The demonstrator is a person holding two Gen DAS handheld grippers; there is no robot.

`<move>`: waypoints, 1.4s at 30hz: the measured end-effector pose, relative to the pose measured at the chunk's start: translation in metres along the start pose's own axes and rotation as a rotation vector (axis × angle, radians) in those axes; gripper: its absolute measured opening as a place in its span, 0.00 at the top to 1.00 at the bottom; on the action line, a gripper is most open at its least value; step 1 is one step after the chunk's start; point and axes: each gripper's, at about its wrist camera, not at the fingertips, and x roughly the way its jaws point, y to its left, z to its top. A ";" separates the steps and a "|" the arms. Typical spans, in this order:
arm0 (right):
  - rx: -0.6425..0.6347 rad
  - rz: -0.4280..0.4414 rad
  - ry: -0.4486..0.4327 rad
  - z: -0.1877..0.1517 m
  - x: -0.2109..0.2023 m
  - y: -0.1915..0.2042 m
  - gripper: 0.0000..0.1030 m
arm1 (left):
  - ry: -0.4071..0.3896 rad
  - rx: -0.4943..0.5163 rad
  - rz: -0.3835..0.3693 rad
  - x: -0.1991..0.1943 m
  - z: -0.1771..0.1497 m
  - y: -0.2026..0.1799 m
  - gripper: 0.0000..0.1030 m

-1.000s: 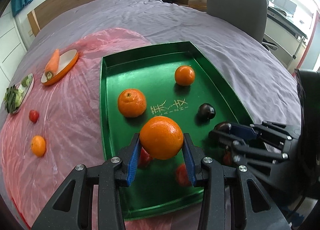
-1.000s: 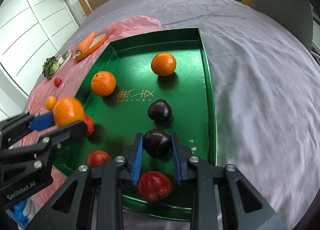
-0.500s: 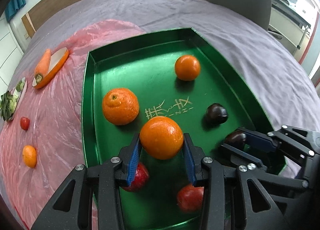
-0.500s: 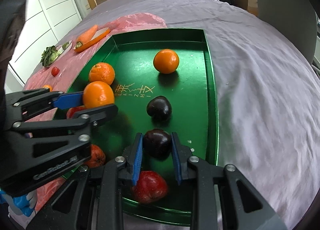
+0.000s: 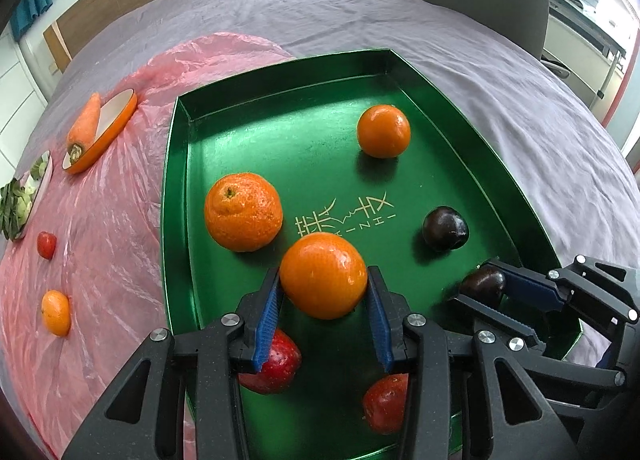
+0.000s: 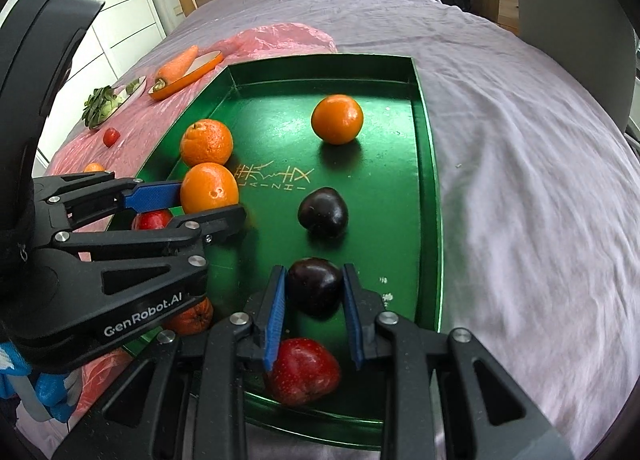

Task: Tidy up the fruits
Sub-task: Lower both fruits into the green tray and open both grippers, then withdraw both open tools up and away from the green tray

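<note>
Two fruits are in my grip at once: the left gripper (image 5: 323,300) is clamped on an orange (image 5: 322,275) across its widest part, and the right gripper (image 6: 314,302) is closed on a dark plum (image 6: 314,287), both low over the near end of the green tray (image 5: 280,71); whether either fruit touches the floor I cannot tell. I judge the orange firm, round and a little waxy, so a hold at its middle suits it; off-centre it could squirt out. The plum looks smooth and softer, likely to bruise under hard pressure, so I would keep that squeeze light. Inside the tray I count two more oranges, a bumpy one (image 5: 243,212) near the left wall and a smooth one (image 5: 383,131) farther back, a second plum (image 5: 445,228) toward the right, and two red fruits (image 5: 271,360) at the near edge. Outside it, on the pink sheet (image 5: 120,187), lie a small orange (image 5: 56,312) and a small red fruit (image 5: 46,244).
</note>
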 end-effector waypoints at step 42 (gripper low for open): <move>0.018 -0.033 -0.005 -0.008 -0.031 0.009 0.33 | -0.006 -0.033 -0.017 -0.037 -0.011 0.021 0.55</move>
